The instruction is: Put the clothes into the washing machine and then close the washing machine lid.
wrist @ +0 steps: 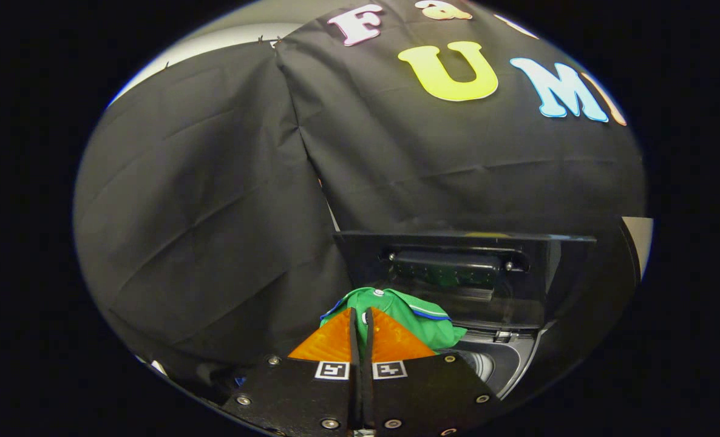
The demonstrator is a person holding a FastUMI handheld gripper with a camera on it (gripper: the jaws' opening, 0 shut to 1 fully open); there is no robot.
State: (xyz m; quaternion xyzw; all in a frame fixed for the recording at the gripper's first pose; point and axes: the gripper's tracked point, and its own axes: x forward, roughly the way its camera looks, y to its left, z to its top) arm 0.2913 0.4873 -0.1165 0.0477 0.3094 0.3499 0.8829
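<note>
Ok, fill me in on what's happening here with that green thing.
A handheld gripper has its two fingers closed on a green garment, which bunches up just past the fingertips. It is held above the washing machine's opening, whose drum rim sits just beyond and below the cloth. The washing machine lid stands open, upright behind the garment. So the garment is not yet inside, and the lid is not yet closed.
</note>
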